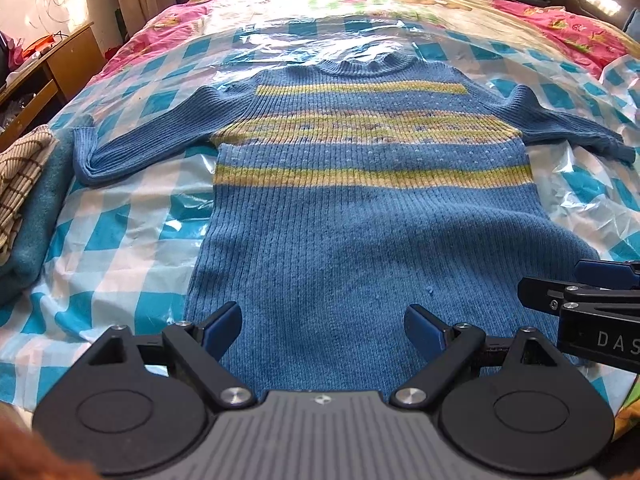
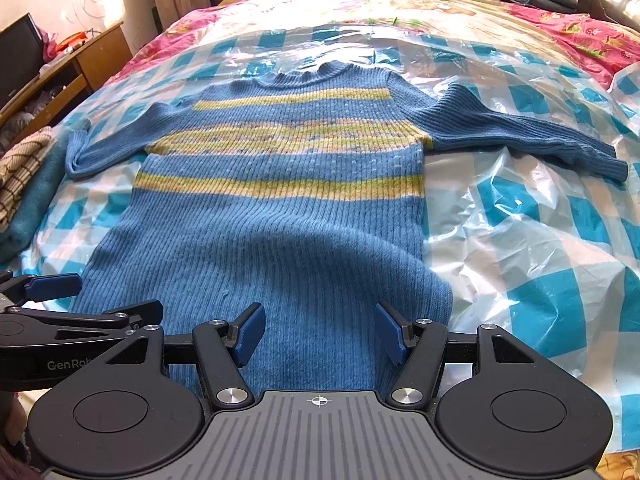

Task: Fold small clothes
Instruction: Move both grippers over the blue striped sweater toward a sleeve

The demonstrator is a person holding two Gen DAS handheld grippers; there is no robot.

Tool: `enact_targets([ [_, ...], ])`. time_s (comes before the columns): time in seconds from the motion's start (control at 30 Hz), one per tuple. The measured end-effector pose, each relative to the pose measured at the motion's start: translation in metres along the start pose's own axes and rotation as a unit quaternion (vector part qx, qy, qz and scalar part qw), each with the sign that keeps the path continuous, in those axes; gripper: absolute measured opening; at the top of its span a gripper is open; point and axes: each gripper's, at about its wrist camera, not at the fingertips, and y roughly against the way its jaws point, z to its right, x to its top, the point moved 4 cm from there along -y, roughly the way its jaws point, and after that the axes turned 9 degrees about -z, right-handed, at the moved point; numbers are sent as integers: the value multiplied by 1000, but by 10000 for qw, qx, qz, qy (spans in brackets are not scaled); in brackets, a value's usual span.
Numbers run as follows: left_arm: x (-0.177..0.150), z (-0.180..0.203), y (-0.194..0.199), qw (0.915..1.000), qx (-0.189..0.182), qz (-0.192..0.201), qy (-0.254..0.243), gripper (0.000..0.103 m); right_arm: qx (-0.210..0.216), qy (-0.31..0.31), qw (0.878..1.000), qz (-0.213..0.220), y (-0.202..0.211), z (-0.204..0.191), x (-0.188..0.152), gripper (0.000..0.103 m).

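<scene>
The sweater [image 1: 372,208] lies flat on the plastic sheet [image 1: 120,216] over the bed, sleeves spread. Its hem sits just ahead of both hand-held grippers, left [image 1: 323,332] and right [image 2: 320,334], each with jaws wide and empty. The slick sheet may slide, dragging the knit; hem contact is probably absent.

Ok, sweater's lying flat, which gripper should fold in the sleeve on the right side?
Right, probably. The right gripper hangs open over the sweater hem nearest that edge, with the right sleeve spread on its side. The left gripper, also open, sits farther across.
</scene>
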Motion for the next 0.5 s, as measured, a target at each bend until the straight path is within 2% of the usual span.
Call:
enact_targets([
  [0.5, 20, 19, -6, 9998, -25, -25, -201, 93, 67, -209, 9997, 84, -4, 22, 13, 61],
])
